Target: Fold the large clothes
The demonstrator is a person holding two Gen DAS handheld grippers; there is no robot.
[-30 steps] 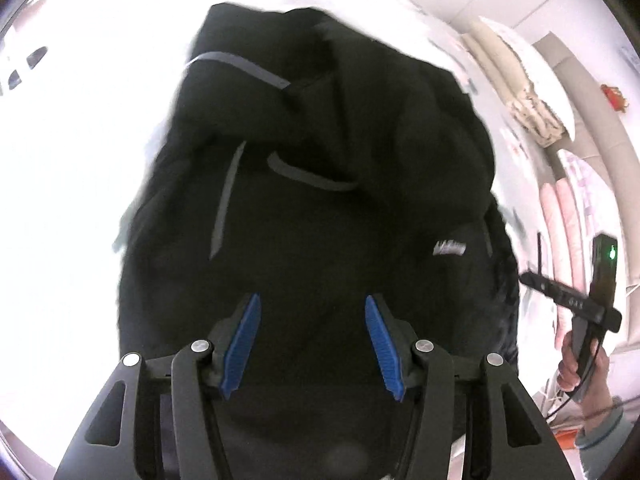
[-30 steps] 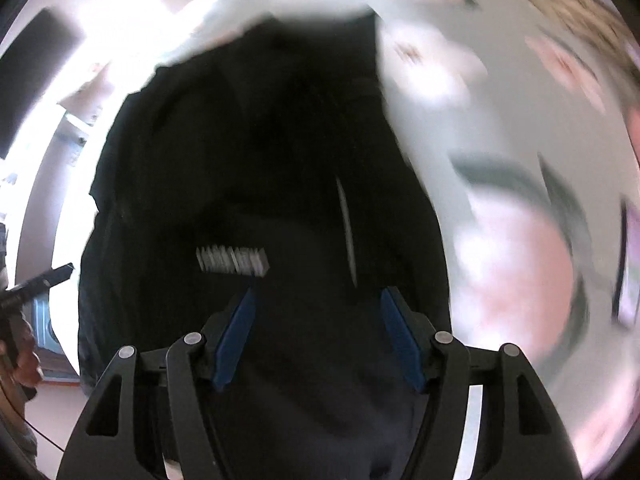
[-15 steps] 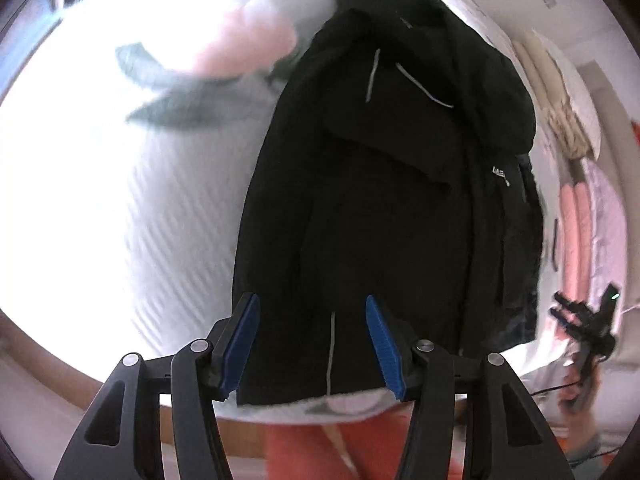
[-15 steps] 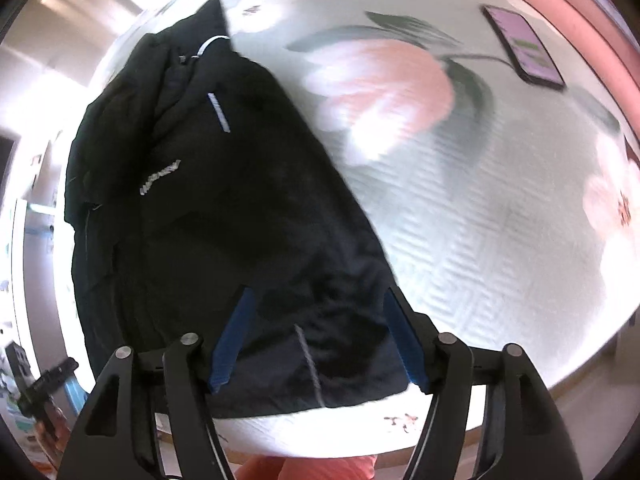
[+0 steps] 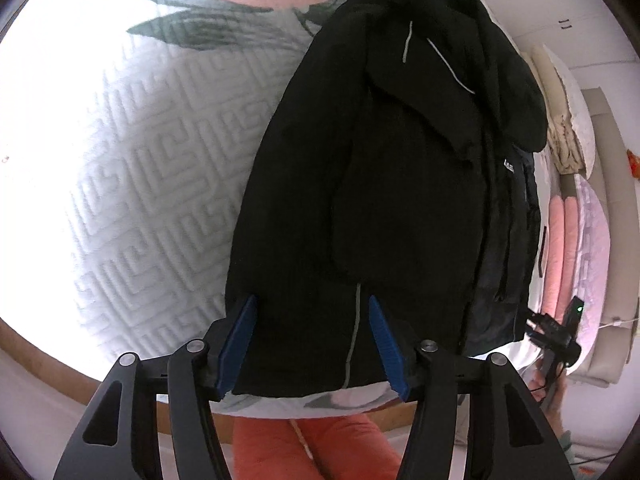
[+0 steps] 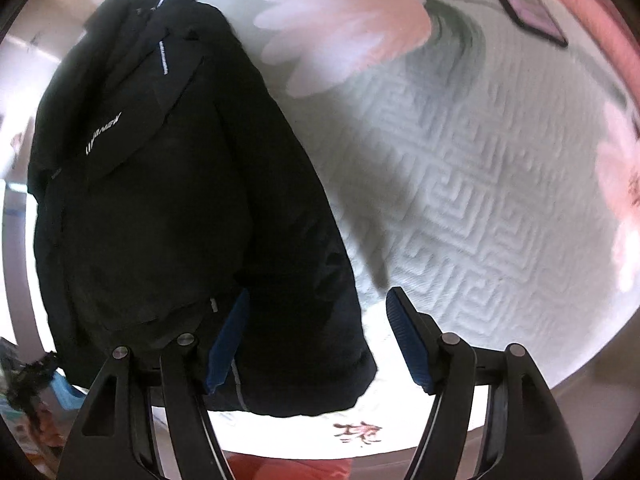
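The jacket (image 5: 384,184) is laid lengthwise on the bed (image 5: 132,168), its hem framed by the opening left gripper (image 5: 314,344) and half-covered by the spread right gripper (image 6: 316,336); an uneven fold is risked if only the top layer is caught.

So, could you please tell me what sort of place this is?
Most likely a bedroom: the black jacket lies on a bed with a quilted, flower-printed bedspread, and stacked pillows sit beside a padded headboard.

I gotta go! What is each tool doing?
Left tool: opening, over the black jacket's hem, not gripping.
Right tool: open, above the jacket's corner, holding nothing.
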